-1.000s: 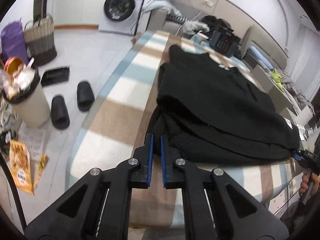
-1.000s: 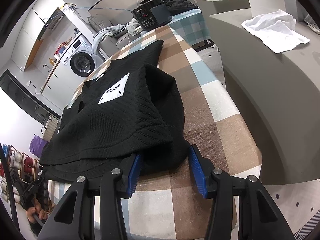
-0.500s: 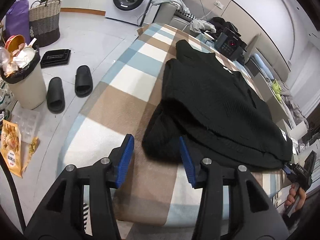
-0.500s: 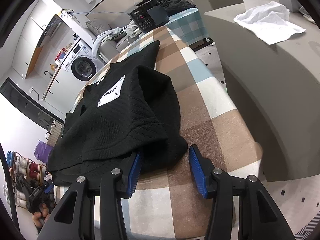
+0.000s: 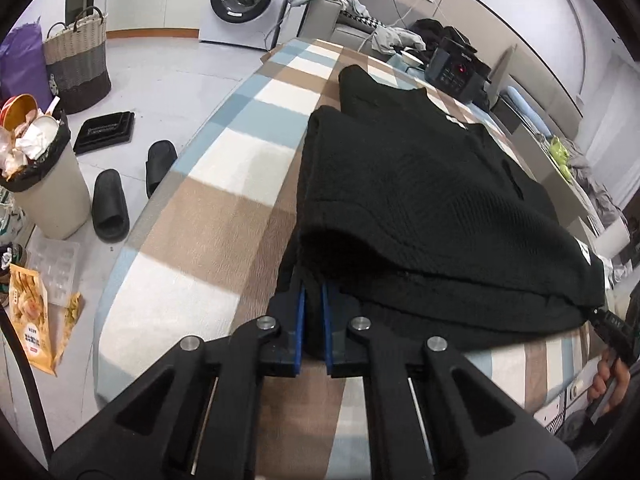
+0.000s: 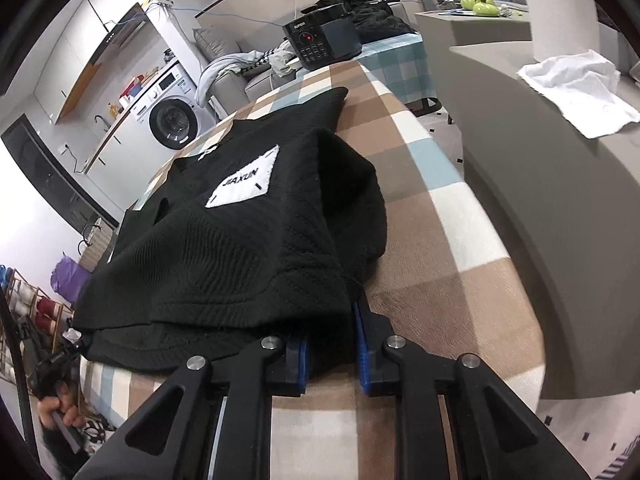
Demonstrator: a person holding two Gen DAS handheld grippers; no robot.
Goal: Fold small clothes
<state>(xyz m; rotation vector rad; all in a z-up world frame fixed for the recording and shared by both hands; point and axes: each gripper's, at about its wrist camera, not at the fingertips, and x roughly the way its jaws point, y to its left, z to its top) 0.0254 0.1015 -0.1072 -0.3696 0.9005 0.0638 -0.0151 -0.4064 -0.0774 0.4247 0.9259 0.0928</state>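
A: Where is the black sweater lying?

B: It lies on the checked tabletop, folded over itself, and it reaches to the near edge. Its white label faces up on the top layer in the right wrist view.

A: And the left gripper?

B: It is at the near left corner of the sweater. Its jaws have just been closing, and now the blue pads are nearly together with the black cloth pinched between them. So it is clenched on the sweater's lower layer, just under the folded flap.

A: What about the right gripper?

B: It is at the near right corner of the sweater, close to the near edge of the tabletop. Its jaws also have just been closing. A thick bunch of the black cloth sits between its pads and they press on it, so it is grasping the sweater too.

A: Do the two grippers touch each other?

B: No, they are well apart, one at each near corner. In the left wrist view the other gripper shows only at the far right edge, held by a hand.
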